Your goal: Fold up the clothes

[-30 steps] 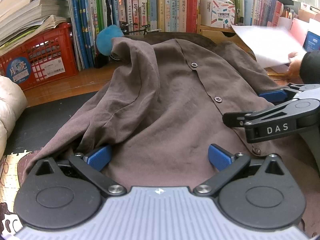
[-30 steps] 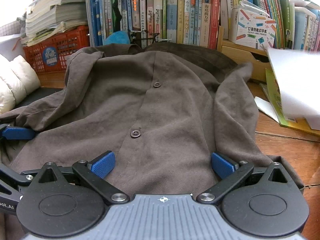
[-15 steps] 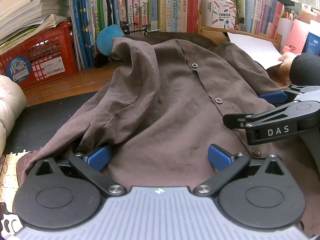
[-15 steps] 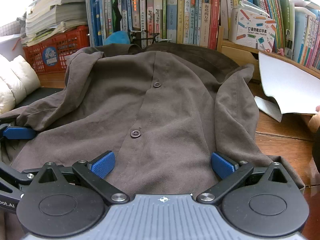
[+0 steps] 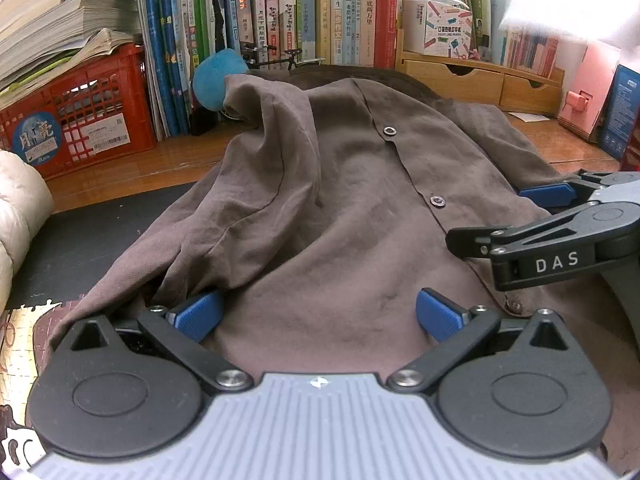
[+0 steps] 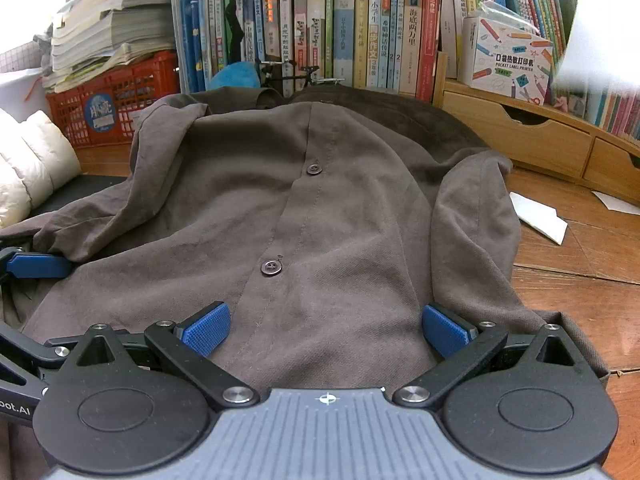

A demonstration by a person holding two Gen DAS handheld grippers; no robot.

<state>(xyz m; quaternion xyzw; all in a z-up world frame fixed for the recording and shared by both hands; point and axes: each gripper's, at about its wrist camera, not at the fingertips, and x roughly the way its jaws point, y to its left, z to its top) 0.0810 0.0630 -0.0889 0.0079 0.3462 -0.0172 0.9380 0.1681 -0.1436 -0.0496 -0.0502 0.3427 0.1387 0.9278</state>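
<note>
A brown button-up shirt [image 5: 340, 208] [image 6: 304, 220] lies spread front up on the wooden desk, collar toward the books. Its left sleeve is rumpled into a raised fold [image 5: 276, 128]. My left gripper [image 5: 316, 314] is open over the shirt's near hem on the left side, blue pads wide apart with cloth beneath them. My right gripper [image 6: 326, 330] is open over the hem beside the button placket [image 6: 272, 267]. The right gripper's side [image 5: 560, 240] shows in the left wrist view; a left gripper pad [image 6: 38, 266] shows in the right wrist view.
A row of upright books [image 6: 340, 36] backs the desk. A red crate [image 5: 80, 120] under stacked papers is at the left, a white puffy garment [image 6: 32, 168] beside it. Wooden drawers [image 6: 540, 136] and loose paper scraps [image 6: 540, 218] lie to the right. A black mat [image 5: 92, 232] is under the shirt's left side.
The person's hand and the white sheet of paper at the right have left the desk area; a blurred white shape is at the top right. Both grippers and the shirt stayed still.
</note>
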